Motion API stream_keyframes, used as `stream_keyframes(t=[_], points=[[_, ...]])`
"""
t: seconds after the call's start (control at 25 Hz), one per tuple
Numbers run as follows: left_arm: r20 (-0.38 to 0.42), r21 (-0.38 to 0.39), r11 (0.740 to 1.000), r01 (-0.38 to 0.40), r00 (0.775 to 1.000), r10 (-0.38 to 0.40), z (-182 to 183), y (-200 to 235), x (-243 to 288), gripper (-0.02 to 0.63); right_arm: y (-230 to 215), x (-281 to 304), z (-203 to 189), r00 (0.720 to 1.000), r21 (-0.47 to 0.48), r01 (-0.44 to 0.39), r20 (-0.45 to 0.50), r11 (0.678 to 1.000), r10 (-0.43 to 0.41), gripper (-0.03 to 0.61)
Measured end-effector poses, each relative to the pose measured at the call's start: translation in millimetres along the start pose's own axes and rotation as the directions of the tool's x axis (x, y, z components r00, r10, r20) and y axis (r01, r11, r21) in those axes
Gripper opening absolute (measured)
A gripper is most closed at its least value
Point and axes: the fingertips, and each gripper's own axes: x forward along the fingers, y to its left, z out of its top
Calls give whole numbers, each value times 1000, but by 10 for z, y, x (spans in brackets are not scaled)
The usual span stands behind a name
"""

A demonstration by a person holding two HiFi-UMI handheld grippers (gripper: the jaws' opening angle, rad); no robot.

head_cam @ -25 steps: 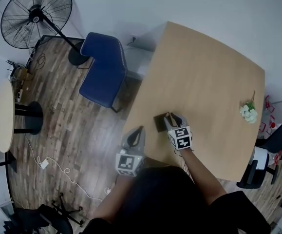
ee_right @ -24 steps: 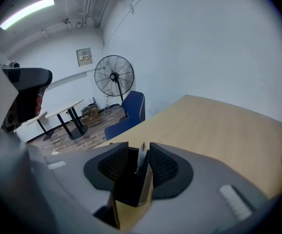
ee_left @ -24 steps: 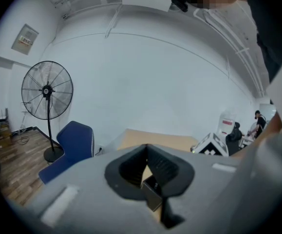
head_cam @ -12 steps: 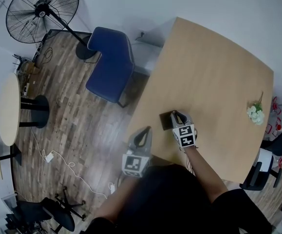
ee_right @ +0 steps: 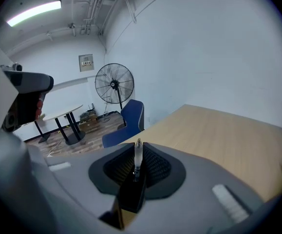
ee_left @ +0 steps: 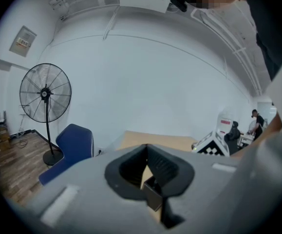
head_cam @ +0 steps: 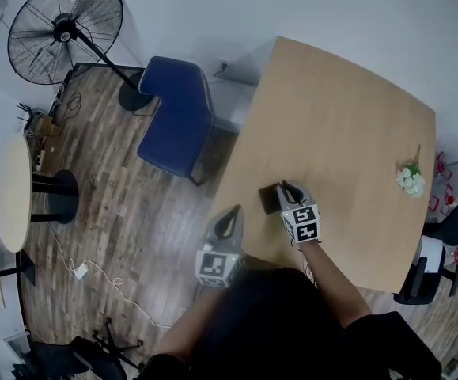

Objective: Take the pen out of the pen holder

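A small dark pen holder stands near the left edge of the wooden table. My right gripper is right over it. In the right gripper view a pen with a clear top stands upright out of the holder, between the two black pads. The jaws are closing and the pads press on the pen. My left gripper hovers off the table's left edge, beside the holder, with its tips together and nothing in them.
A bunch of white flowers lies at the table's right edge. On the wood floor to the left are a blue chair, a standing fan and a round side table. Cables trail across the floor.
The right gripper's jaws have narrowed over the pen holder and now hold the pen's top. The left gripper has stayed beside the table edge.
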Motion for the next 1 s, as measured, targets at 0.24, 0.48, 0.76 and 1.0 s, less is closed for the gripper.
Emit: stream_keyframes(t=[0.24, 0.48, 0.76, 1.0], points=[[40, 13, 998, 56, 998, -57, 215, 141, -78, 3, 176, -294, 324, 996, 9, 53, 71, 999, -54, 52], [77, 12, 990, 142, 987, -143, 396, 225, -303, 3, 439, -740, 663, 975, 37, 154, 157, 987, -158, 52], [106, 93, 965, 246, 961, -255, 569, 300, -703, 3, 890, -1341, 970, 920, 131, 278, 250, 952, -303, 52], [107, 55, 949, 310, 943, -314, 588, 447, -911, 3, 1281, -1791, 1017, 869, 160, 396, 254, 904, -425, 53]])
